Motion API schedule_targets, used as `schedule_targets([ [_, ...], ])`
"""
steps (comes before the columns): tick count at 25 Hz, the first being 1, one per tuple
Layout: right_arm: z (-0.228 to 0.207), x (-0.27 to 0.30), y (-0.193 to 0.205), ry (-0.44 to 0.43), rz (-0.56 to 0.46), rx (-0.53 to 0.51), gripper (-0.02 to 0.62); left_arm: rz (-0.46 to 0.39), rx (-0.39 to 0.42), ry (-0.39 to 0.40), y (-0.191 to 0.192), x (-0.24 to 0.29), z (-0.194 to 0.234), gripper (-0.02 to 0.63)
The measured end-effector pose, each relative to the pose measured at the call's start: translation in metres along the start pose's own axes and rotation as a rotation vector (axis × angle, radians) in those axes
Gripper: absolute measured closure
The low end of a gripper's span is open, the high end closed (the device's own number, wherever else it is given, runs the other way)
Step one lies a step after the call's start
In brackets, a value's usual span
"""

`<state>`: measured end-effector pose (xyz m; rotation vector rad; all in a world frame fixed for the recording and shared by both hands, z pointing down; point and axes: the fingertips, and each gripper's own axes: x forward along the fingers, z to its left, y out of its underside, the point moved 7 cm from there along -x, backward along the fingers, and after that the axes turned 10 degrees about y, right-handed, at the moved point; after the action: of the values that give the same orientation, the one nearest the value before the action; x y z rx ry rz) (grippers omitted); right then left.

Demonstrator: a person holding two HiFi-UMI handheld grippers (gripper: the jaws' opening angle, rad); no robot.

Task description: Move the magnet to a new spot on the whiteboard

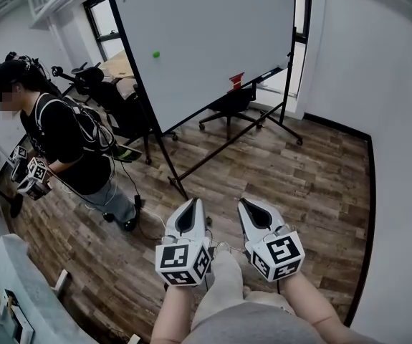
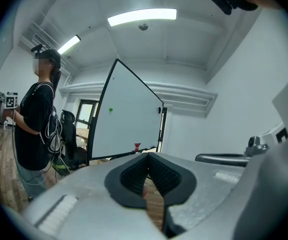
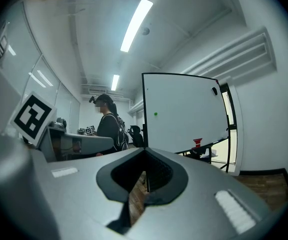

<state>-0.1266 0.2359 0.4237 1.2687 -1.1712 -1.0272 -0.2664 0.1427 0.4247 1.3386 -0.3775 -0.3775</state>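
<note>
A small green magnet (image 1: 155, 54) sticks to the left part of the big whiteboard (image 1: 213, 34), which stands on a black wheeled frame across the room. It also shows as a green dot in the left gripper view (image 2: 110, 110) and the right gripper view (image 3: 156, 114). My left gripper (image 1: 193, 202) and right gripper (image 1: 243, 202) hang side by side near my body, well short of the board. Both point toward it. Each has its jaws shut with nothing between them.
A red object (image 1: 236, 82) sits on the board's tray. The frame's black legs (image 1: 184, 178) spread over the wood floor. Another person (image 1: 62, 135) stands at the left holding marker-cube grippers. An office chair (image 1: 227, 106) stands behind the board. A white wall (image 1: 392, 120) runs along the right.
</note>
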Motion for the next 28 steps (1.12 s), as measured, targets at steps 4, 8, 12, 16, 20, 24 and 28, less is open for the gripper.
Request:
schedule_targets([
  [4, -0.012, 0.013, -0.004, 0.007, -0.007, 0.012, 0.597, 0.001, 0.010, 0.005, -0.002, 0.018, 0.004, 0.604],
  [8, -0.022, 0.035, -0.005, 0.002, -0.004, 0.018, 0.597, 0.001, 0.009, 0.000, -0.003, 0.036, 0.014, 0.604],
  [12, -0.030, 0.063, -0.011, -0.013, -0.016, 0.010, 0.597, -0.005, 0.013, -0.016, -0.008, 0.057, 0.029, 0.604],
  [16, -0.040, 0.095, -0.019, -0.032, -0.026, -0.007, 0.597, -0.017, 0.025, -0.031, -0.017, 0.082, 0.045, 0.604],
  [20, -0.052, 0.132, -0.029, -0.050, -0.039, -0.019, 0.597, -0.028, 0.024, -0.048, -0.026, 0.110, 0.066, 0.604],
  [24, -0.063, 0.174, -0.038, -0.073, -0.050, -0.034, 0.597, -0.039, 0.020, -0.078, -0.033, 0.139, 0.092, 0.604],
  [28, -0.068, 0.215, -0.049, -0.100, -0.058, -0.048, 0.597, -0.029, 0.021, -0.105, -0.040, 0.165, 0.119, 0.604],
])
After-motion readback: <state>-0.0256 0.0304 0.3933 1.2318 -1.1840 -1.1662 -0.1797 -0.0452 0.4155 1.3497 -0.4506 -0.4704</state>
